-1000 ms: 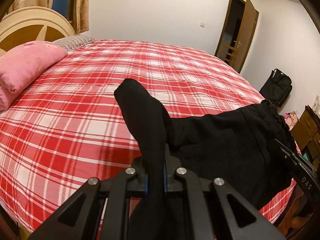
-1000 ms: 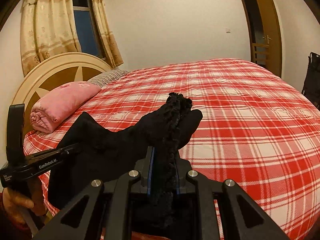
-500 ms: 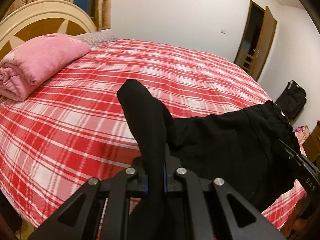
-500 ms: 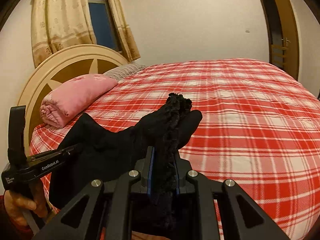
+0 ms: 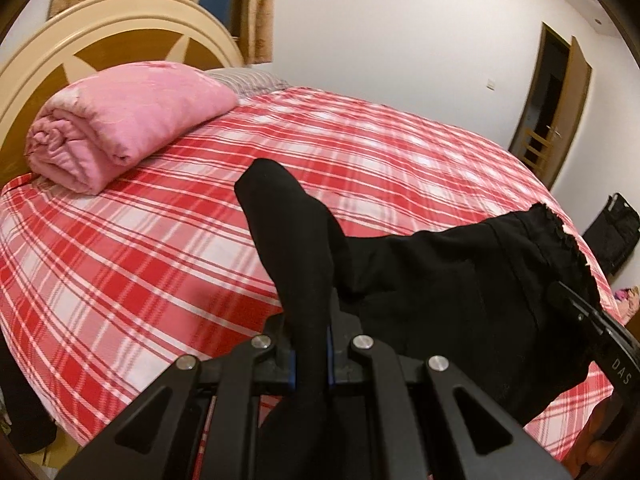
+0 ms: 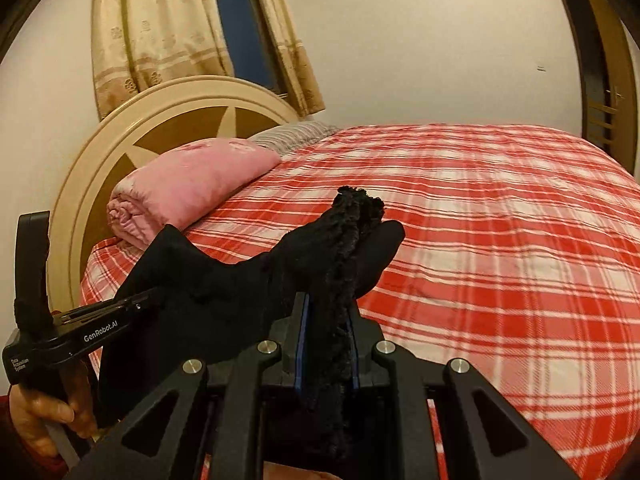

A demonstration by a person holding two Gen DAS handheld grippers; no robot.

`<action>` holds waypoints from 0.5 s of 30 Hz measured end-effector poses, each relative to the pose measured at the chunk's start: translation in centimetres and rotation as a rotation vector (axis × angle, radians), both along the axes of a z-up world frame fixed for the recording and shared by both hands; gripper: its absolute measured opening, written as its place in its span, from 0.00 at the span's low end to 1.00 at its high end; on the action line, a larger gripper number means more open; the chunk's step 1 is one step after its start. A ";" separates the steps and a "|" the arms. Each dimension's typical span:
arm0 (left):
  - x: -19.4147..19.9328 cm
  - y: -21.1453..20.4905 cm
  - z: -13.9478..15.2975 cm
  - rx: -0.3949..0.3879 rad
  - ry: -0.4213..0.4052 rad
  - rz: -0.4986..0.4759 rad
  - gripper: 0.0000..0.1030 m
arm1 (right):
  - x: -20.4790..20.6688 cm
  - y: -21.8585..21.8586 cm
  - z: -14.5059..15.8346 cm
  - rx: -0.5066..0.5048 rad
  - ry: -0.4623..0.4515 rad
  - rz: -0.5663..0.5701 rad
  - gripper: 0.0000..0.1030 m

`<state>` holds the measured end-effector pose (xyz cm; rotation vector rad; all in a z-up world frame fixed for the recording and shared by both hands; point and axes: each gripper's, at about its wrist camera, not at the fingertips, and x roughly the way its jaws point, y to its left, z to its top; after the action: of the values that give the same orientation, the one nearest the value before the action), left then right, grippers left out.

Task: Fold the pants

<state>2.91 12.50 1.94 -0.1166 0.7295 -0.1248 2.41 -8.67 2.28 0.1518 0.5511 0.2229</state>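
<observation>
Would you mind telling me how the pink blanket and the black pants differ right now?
The pink blanket is rolled up and rests on the bed by the headboard; the black pants hang stretched between the left claw and right claw. Both are soft fabric.

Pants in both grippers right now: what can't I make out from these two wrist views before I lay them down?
- Left wrist view: lower part of the black pants hangs below the bed edge, behind the left gripper.
- Right wrist view: the frilled waistband fills the right gripper, hiding the layers.
- Both views: the legs' ends are not visible.
- Left wrist view: dark bag by the wall, details too small.
</observation>
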 end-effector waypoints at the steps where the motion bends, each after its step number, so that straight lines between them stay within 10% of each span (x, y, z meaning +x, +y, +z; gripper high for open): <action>1: 0.2 0.6 0.1 0.002 -0.002 0.012 0.09 | 0.5 0.5 0.0 0.004 -0.001 0.011 0.16; 15: 3.3 5.3 0.1 0.023 -0.012 0.126 0.09 | 6.7 3.6 -2.7 -0.011 0.026 0.095 0.16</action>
<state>6.24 17.78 2.00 -0.1398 0.7098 0.0030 9.12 -5.07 -0.41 0.1182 0.5854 0.3106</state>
